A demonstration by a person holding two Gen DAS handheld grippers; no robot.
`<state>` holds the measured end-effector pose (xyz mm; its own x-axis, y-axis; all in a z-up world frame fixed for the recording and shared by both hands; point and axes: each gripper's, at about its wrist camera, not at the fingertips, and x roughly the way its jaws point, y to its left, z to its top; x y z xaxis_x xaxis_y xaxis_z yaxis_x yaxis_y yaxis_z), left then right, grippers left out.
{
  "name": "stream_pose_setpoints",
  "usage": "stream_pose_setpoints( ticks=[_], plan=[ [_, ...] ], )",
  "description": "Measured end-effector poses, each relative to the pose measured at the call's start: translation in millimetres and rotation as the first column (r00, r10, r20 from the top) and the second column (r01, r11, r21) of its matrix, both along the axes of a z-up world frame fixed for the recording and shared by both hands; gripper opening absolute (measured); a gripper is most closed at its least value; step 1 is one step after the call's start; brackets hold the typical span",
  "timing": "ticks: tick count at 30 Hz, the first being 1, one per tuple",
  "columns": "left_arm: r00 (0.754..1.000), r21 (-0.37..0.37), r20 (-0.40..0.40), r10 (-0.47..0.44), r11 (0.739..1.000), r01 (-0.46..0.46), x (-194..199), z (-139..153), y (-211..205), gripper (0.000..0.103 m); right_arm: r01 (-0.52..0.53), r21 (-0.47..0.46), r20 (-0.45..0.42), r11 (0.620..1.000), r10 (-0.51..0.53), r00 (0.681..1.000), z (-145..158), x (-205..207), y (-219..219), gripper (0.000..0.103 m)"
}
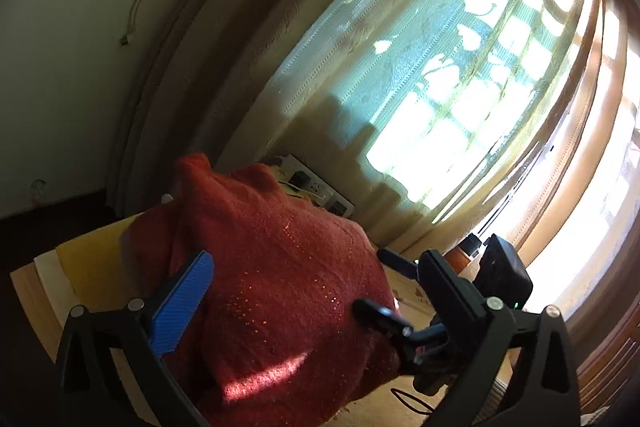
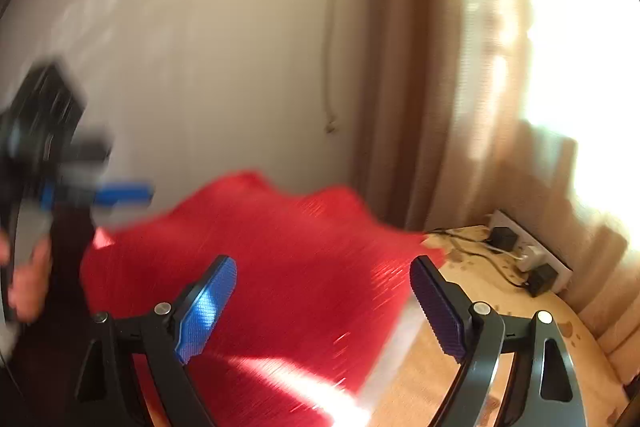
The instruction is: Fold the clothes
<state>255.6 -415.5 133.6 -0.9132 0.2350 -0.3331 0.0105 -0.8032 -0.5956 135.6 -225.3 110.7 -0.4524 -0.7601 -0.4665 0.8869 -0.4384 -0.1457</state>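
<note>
A red knitted garment with small sequins [image 1: 276, 275] lies bunched on the table, between and under my left gripper's open fingers [image 1: 316, 275]. In the right wrist view the same red garment [image 2: 296, 267] is motion-blurred and spreads below my right gripper [image 2: 324, 303], whose blue-padded jaws stand wide apart with nothing between them. The other gripper [image 2: 60, 163] shows blurred at the left of the right wrist view, held by a hand. In the left wrist view the right gripper's body [image 1: 472, 291] sits just past the garment's right edge.
A white power strip [image 1: 320, 187] with black plugs lies at the table's far edge by the curtain; it also shows in the right wrist view [image 2: 528, 255]. A yellow cloth [image 1: 92, 263] covers the table [image 2: 500, 307] on the left. Curtains [image 1: 400, 67] and a bright window stand behind.
</note>
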Motion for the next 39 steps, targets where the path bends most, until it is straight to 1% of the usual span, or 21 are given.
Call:
stream_pose_setpoints(
  ticks=[1, 2, 3, 4, 6, 8, 13, 15, 17, 19, 21, 23, 24, 26, 28, 30, 31, 36, 37, 39],
  plan=[
    [0.999, 0.014, 0.033, -0.017, 1.0, 0.017, -6, -7, 0, 0.103, -0.012, 0.018, -0.029, 1.0, 0.012, 1.0, -8, 10, -2, 0.09],
    [0.998, 0.011, 0.061, -0.02, 1.0, 0.02, -11, -16, 1, 0.103, -0.006, 0.015, -0.058, 1.0, 0.007, 0.998, -17, 15, -4, 0.091],
    [0.996, 0.007, 0.089, -0.022, 1.0, 0.022, -17, -26, 2, 0.103, 0.002, 0.013, -0.061, 1.0, -0.001, 0.998, -24, 16, -6, 0.091],
    [0.993, 0.004, 0.116, -0.024, 1.0, 0.024, -23, -35, 4, 0.103, 0.013, 0.013, -0.037, 1.0, -0.012, 0.999, -29, 13, -7, 0.092],
    [0.992, -0.082, 0.122, -0.013, 0.996, 0.023, -25, -44, 13, 0.103, 0.023, 0.012, 0.011, 1.0, -0.023, 1.0, -33, 8, -10, 0.096],
    [0.992, -0.149, 0.123, 0.003, 0.989, 0.015, -24, -46, 22, 0.103, 0.031, 0.009, 0.058, 0.999, -0.031, 0.998, -33, 5, -12, 0.101],
    [0.989, -0.256, 0.143, 0.044, 0.967, -0.005, -21, -34, 38, 0.103, 0.063, -0.012, 0.156, 0.998, -0.06, 0.986, -22, 8, -7, 0.102],
    [0.98, -0.311, 0.18, 0.089, 0.95, -0.03, -19, -27, 47, 0.103, 0.077, -0.014, 0.205, 0.997, -0.073, 0.976, -15, 10, -3, 0.102],
    [0.962, -0.37, 0.22, 0.159, 0.927, -0.069, -17, -22, 58, 0.103, 0.095, 0.005, 0.265, 0.995, -0.093, 0.96, -10, 14, 7, 0.102],
    [0.954, -0.426, 0.202, 0.221, 0.897, -0.118, -9, -17, 71, 0.103, 0.134, 0.007, 0.279, 0.991, -0.131, 0.951, -10, 15, 20, 0.102],
    [0.944, -0.476, 0.172, 0.281, 0.863, -0.17, 1, -11, 84, 0.103, 0.185, -0.012, 0.265, 0.983, -0.175, 0.948, -3, 30, 46, 0.102],
    [0.923, -0.528, 0.145, 0.356, 0.817, -0.232, 11, -4, 98, 0.103, 0.232, -0.031, 0.254, 0.972, -0.216, 0.943, 10, 46, 73, 0.102],
    [0.91, -0.552, 0.13, 0.393, 0.791, -0.262, 15, -1, 105, 0.103, 0.251, -0.034, 0.246, 0.967, -0.236, 0.94, 12, 51, 80, 0.102],
    [0.892, -0.583, 0.125, 0.435, 0.76, -0.288, 20, 5, 117, 0.103, 0.283, -0.028, 0.221, 0.959, -0.27, 0.937, 14, 58, 91, 0.102],
    [0.885, -0.594, 0.117, 0.45, 0.746, -0.301, 30, 10, 123, 0.103, 0.299, -0.017, 0.185, 0.954, -0.291, 0.939, 20, 74, 99, 0.102],
    [0.888, -0.593, 0.103, 0.447, 0.745, -0.306, 35, 16, 132, 0.103, 0.301, -0.017, 0.152, 0.953, -0.295, 0.943, 21, 80, 103, 0.102],
    [0.893, -0.588, 0.095, 0.441, 0.749, -0.307, 39, 18, 135, 0.103, 0.3, -0.017, 0.14, 0.954, -0.295, 0.945, 21, 83, 102, 0.102],
    [0.912, -0.537, 0.088, 0.401, 0.79, -0.296, 54, 28, 141, 0.103, 0.276, -0.009, 0.098, 0.961, -0.273, 0.957, 28, 108, 104, 0.102],
    [0.911, -0.537, 0.082, 0.405, 0.788, -0.301, 56, 29, 141, 0.103, 0.273, -0.006, 0.085, 0.962, -0.271, 0.959, 28, 111, 103, 0.102],
    [0.898, -0.563, 0.067, 0.434, 0.76, -0.325, 57, 31, 142, 0.103, 0.264, 0.0, 0.077, 0.965, -0.263, 0.962, 28, 115, 101, 0.102]
  ],
)
